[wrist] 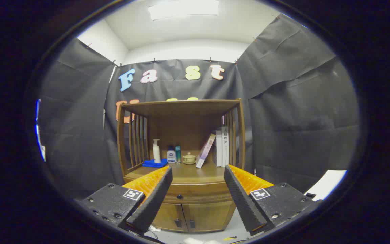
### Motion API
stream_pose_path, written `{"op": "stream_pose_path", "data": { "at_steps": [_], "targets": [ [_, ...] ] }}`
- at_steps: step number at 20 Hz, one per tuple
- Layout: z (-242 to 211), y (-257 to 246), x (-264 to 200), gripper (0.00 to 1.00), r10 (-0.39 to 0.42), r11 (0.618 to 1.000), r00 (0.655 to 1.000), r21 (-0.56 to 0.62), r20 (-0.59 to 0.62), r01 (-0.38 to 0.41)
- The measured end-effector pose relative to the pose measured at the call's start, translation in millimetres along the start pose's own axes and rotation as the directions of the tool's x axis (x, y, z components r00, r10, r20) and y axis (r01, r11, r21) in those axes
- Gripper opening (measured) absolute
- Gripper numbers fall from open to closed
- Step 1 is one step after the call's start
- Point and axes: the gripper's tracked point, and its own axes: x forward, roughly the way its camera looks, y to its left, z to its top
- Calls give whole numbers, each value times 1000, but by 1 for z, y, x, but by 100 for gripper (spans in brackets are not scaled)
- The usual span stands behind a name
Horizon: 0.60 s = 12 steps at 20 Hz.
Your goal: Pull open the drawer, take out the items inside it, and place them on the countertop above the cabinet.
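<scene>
Wooden and brown, the cabinet (pixel 195 203) stood well ahead of us, and its drawer (pixel 198 195) was shut, the small dark knob (pixel 179 196) showing between our two fingers and beyond them. We judged the task to be at its very first step: the approach to the drawer, with nothing yet pulled and the items inside hidden from us. Our gripper (pixel 197 176) was spread wide with nothing between its fingers, held level and pointed straight at the cabinet front, roughly centred on the drawer. The countertop (pixel 188 171) above the drawer carried a blue cloth (pixel 154 163), a white pump bottle (pixel 156 151), two small bottles (pixel 174 155), a little lidded pot (pixel 189 158) and some books (pixel 217 149) leaning at its far side; its front part lay bare, which we took as the likely place for setting things down. The next move, as we saw it, called for carrying the gripper forward and a little down until the fingers flanked the knob, then pinching it before any pull.
</scene>
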Motion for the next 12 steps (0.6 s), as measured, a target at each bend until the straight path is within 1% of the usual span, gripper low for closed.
{"op": "stream_pose_path", "data": {
  "at_steps": [6,10,12],
  "targets": [
    [4,1,-1,100,-14,1000,1000,-16,11,14],
    [-5,13,2,99,3,1000,1000,-22,-2,-3],
    [-12,22,7,100,23,999,1000,-24,-14,-23]
  ]
}}
